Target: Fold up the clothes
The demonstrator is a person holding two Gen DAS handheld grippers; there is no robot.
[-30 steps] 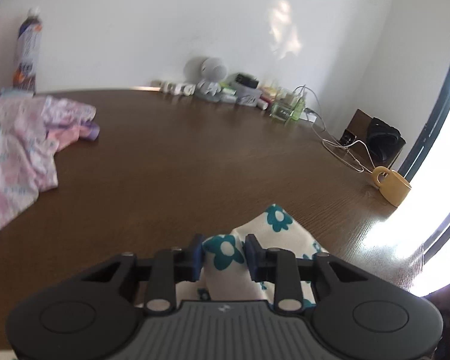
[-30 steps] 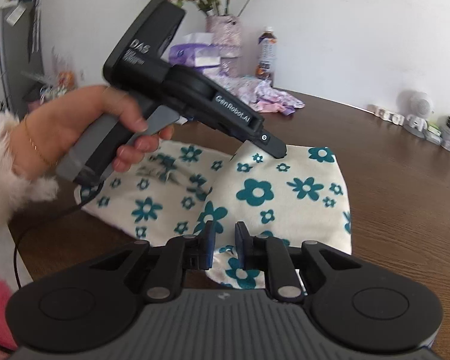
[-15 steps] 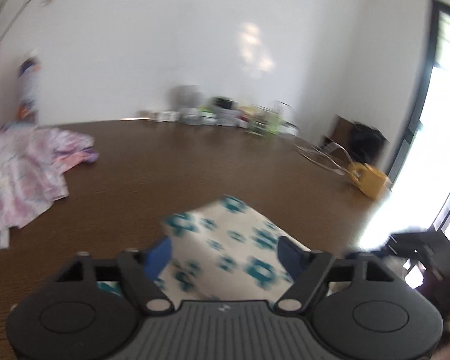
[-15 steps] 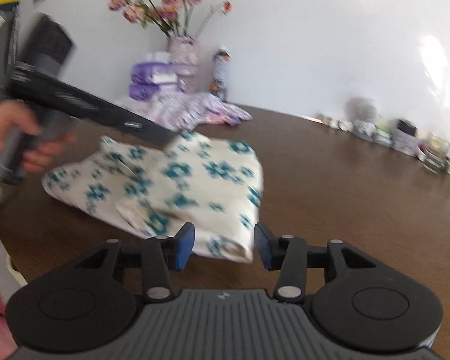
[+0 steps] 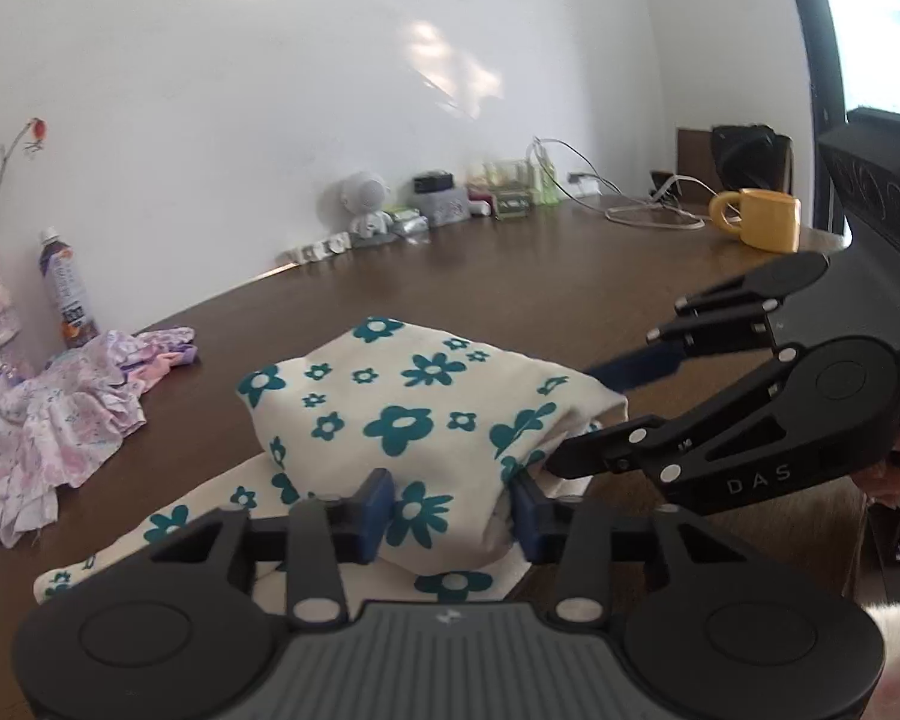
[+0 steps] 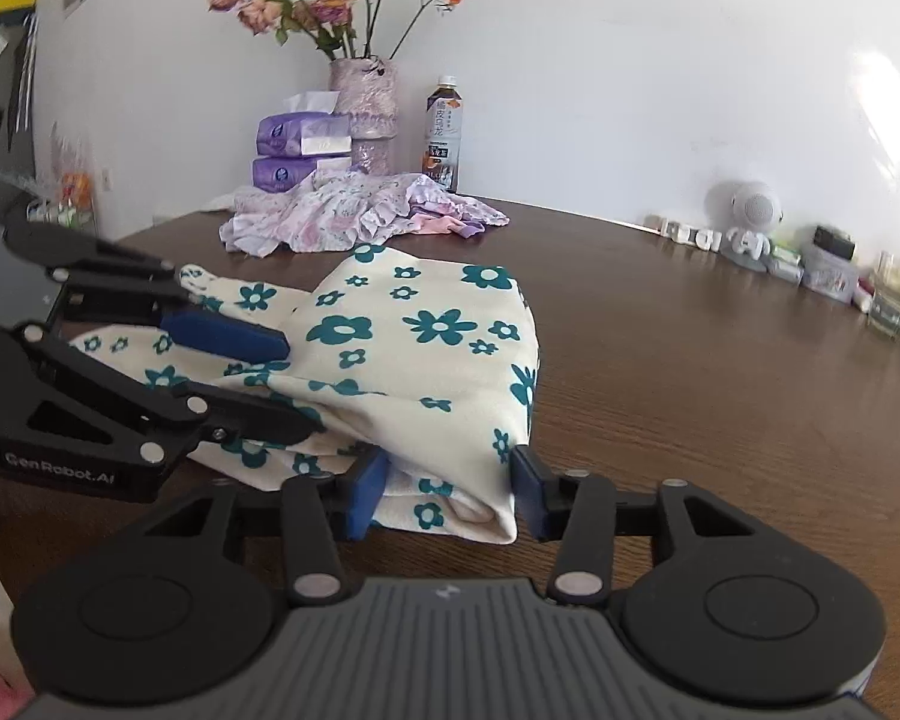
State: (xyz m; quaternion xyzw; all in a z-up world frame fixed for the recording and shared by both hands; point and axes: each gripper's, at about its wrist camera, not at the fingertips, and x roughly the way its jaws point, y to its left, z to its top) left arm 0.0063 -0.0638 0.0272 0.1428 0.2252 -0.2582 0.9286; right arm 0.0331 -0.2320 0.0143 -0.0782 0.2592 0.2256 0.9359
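A cream cloth with teal flowers (image 5: 402, 414) (image 6: 426, 324) lies folded in a thick bundle on the brown table (image 5: 510, 300) (image 6: 690, 360). My left gripper (image 5: 452, 510) has the bundle's near edge filling the gap between its blue pads. From the right wrist view the left gripper (image 6: 303, 383) bites into the bundle's left side, and the fabric wrinkles there. My right gripper (image 6: 448, 495) holds the bundle's near corner. In the left wrist view, the right gripper (image 5: 570, 417) has one finger over and one under the cloth's right edge.
A crumpled pink and lilac garment (image 5: 72, 420) (image 6: 342, 216) lies further back, next to a bottle (image 6: 444, 132), a flower vase (image 6: 363, 108) and tissue packs (image 6: 300, 138). A yellow mug (image 5: 762, 219), cables and small items (image 5: 438, 210) line the far edge.
Both grippers let go of the cloth, opened wide and swung round. They now close again on opposite sides of the folded bundle.
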